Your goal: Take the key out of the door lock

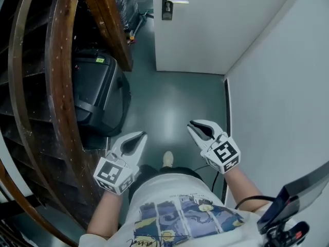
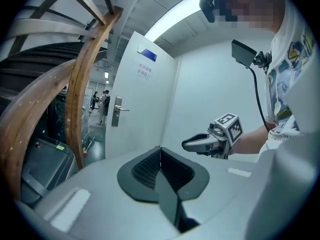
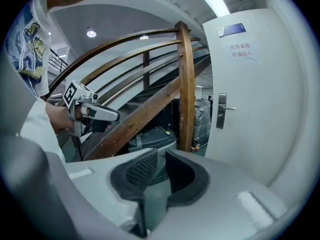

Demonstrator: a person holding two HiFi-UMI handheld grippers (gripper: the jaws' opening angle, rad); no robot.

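Seen from my head, the door [image 1: 216,30] is cut off at the top edge just above its handle [image 1: 179,2], and the lock plate [image 1: 167,12] below that handle is too small to show a key.

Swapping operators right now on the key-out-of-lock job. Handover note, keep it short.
Left gripper: jaws together, empty, held low in front of the body.
Right gripper: jaws slightly apart, nothing between them, level with the left one.
Door: ahead across the floor, with the lock plate and handle near its left edge. The key is too small to make out from here.
Done: nothing; neither gripper is near the lock.
Left: walk up, find the key, grip it, likely with the right gripper, and pull it out.
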